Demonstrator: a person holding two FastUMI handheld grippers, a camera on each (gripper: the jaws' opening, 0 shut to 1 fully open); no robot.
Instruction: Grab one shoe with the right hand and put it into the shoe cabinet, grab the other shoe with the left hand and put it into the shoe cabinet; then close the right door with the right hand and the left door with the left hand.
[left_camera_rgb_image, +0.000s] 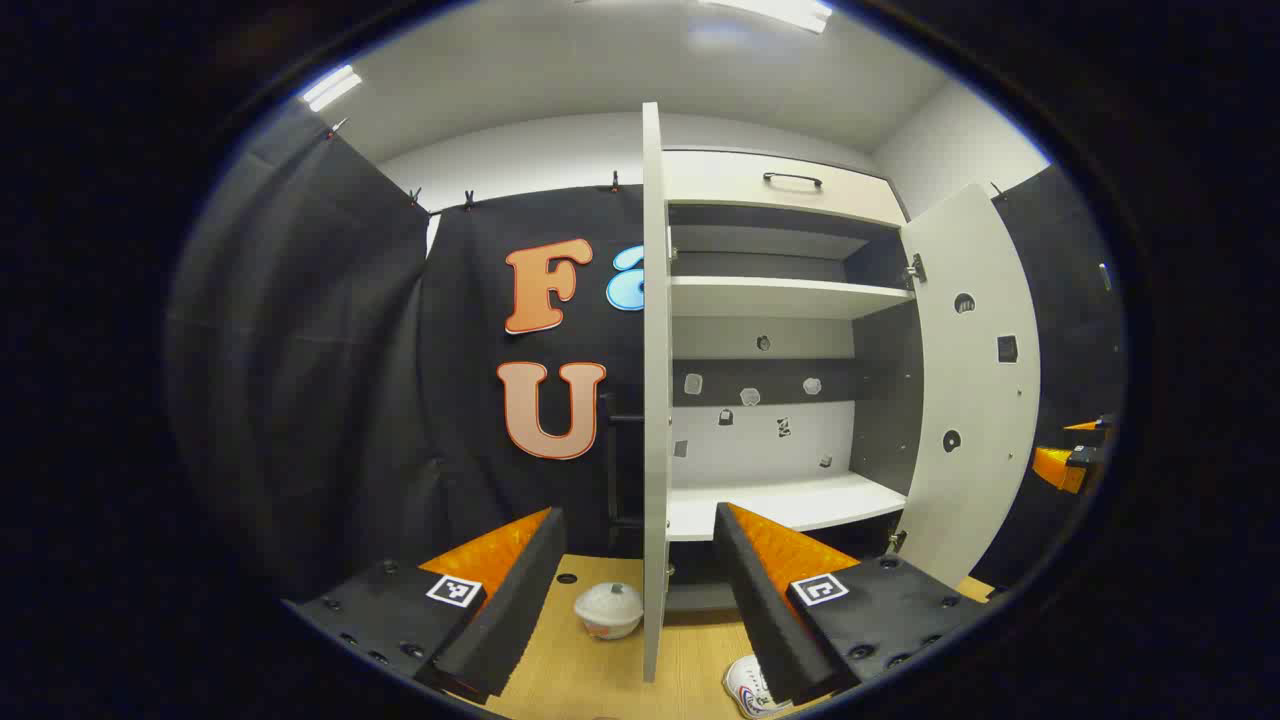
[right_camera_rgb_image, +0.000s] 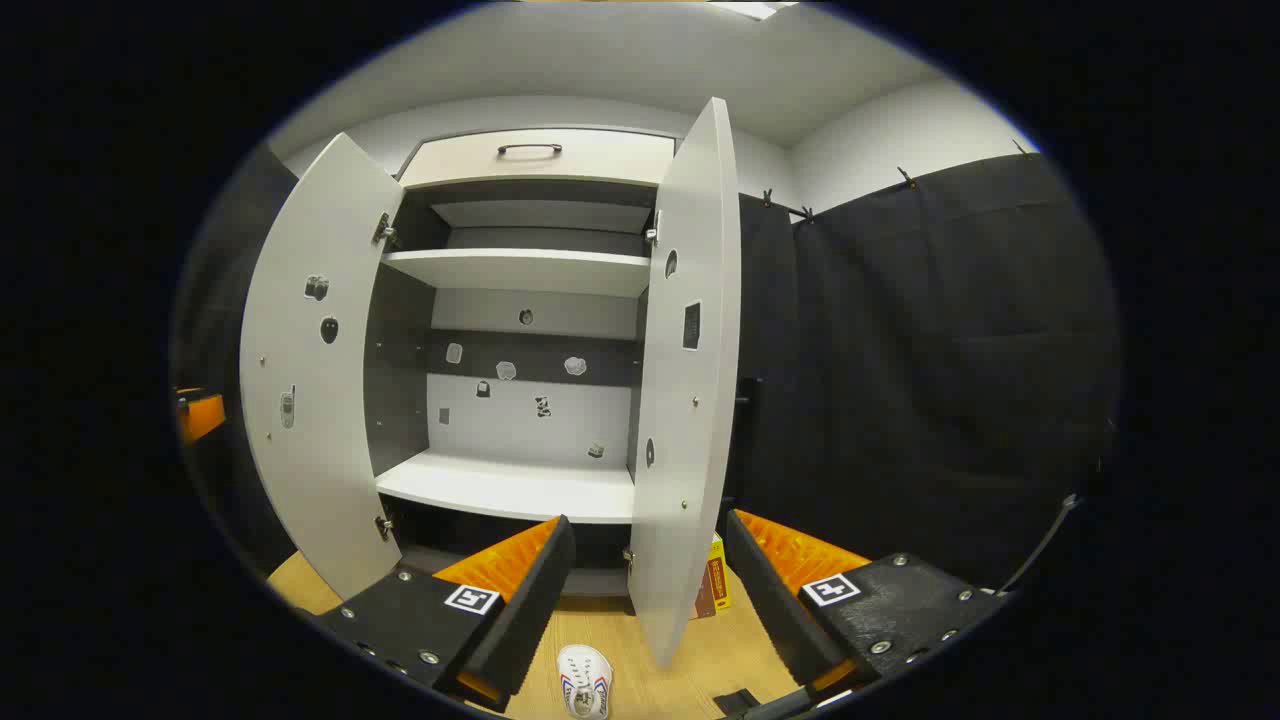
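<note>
Both grippers, left (left_camera_rgb_image: 635, 585) and right (right_camera_rgb_image: 645, 590), gape apart, holding nothing. We lower the right one straight onto the shoe (right_camera_rgb_image: 584, 680) lying on the floor before the cabinet (right_camera_rgb_image: 520, 270), clear of the right door (right_camera_rgb_image: 690, 400).

white lidded bowl (left_camera_rgb_image: 609, 609) on the wooden floor (left_camera_rgb_image: 600, 670), small red-and-yellow box (right_camera_rgb_image: 714, 588) standing behind the door

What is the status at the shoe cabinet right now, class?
Left claw open, right claw open, both empty. White shoe on the floor, not yet grabbed. Cabinet doors open, shelves bare. White bowl on floor by left door.
</note>
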